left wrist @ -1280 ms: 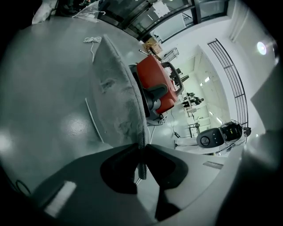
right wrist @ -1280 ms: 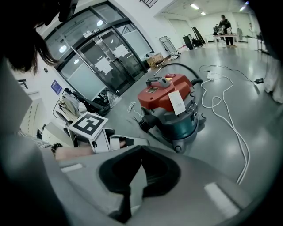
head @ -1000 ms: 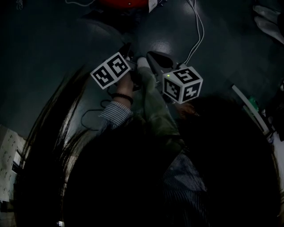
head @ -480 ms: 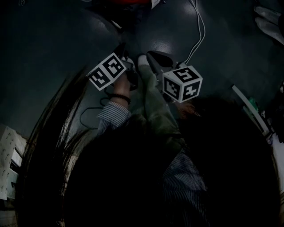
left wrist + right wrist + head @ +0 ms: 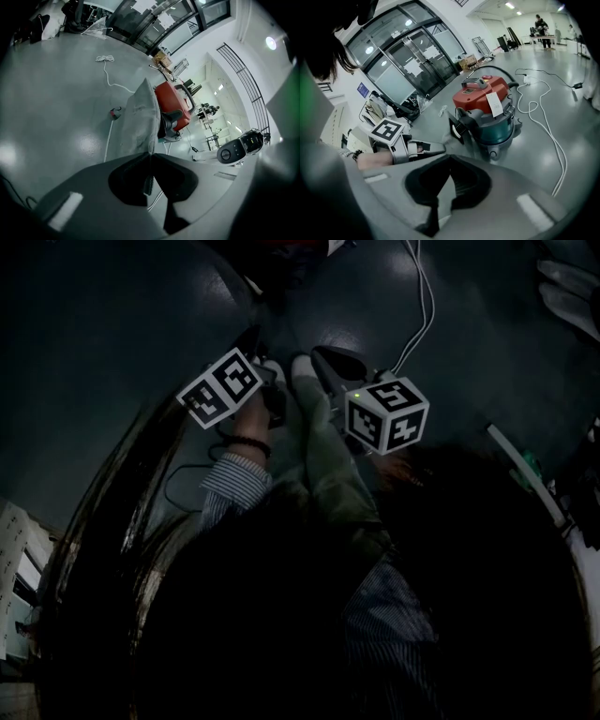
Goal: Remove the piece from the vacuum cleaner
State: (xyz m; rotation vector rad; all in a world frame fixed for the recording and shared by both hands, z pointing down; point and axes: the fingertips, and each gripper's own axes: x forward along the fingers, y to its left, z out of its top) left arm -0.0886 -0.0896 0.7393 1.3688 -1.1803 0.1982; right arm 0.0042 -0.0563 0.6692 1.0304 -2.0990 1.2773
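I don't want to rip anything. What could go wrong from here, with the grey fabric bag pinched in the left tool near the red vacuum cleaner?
The left tool pinches only the thin edge of the grey fabric bag; it could slip out or tear if it catches on the black inlet of the red vacuum cleaner. The vacuum cleaner stands free on the smooth floor, so a pull may drag it over the white cable beside it.

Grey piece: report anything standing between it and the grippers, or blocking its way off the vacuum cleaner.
Nothing visible does. The left gripper and right gripper both have jaws shut on the grey piece, which runs toward the vacuum cleaner. The white cable lies off to one side.
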